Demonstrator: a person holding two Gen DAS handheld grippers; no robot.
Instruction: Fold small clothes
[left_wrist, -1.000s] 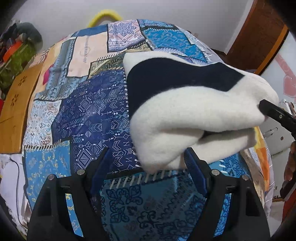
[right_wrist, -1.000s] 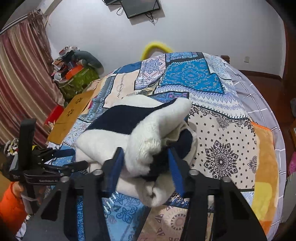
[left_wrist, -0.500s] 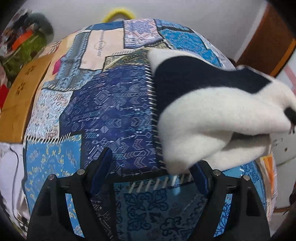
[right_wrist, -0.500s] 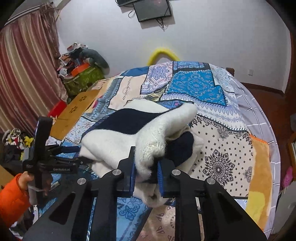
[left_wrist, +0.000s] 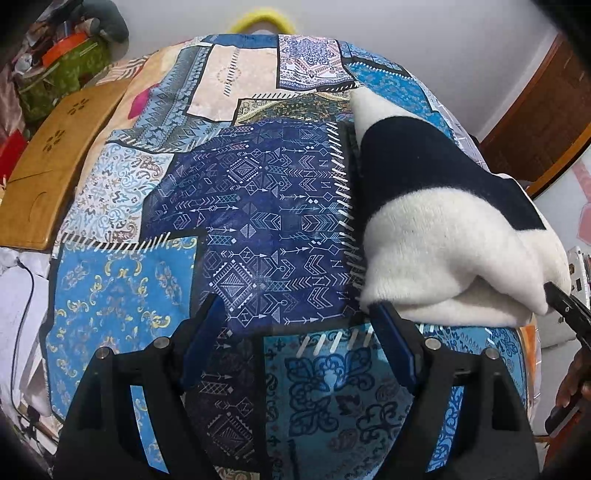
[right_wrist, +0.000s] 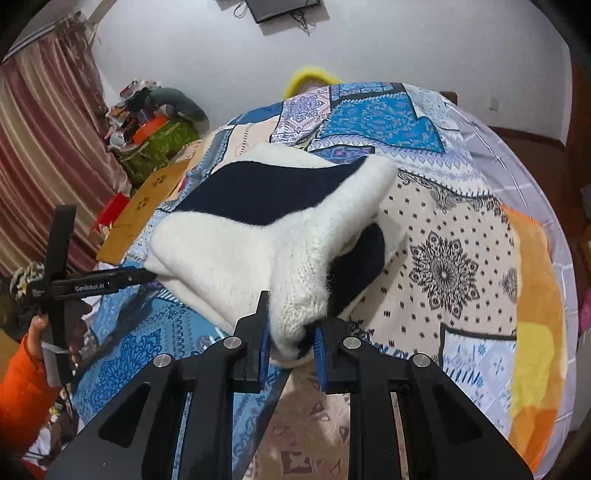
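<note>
Folded white-and-navy sweater (right_wrist: 258, 236) on patchwork bed (left_wrist: 258, 221), near corner pinched in right hand-held gripper (right_wrist: 291, 343), jaws easing apart. Left hand-held gripper (left_wrist: 295, 336) released, empty, beside bundle. Risk: thick knit slipping free, fold springing undone.

"GenRobot.AI" in white letters on black side bar of left gripper (right_wrist: 142, 275), right wrist view. No other readable text.
</note>
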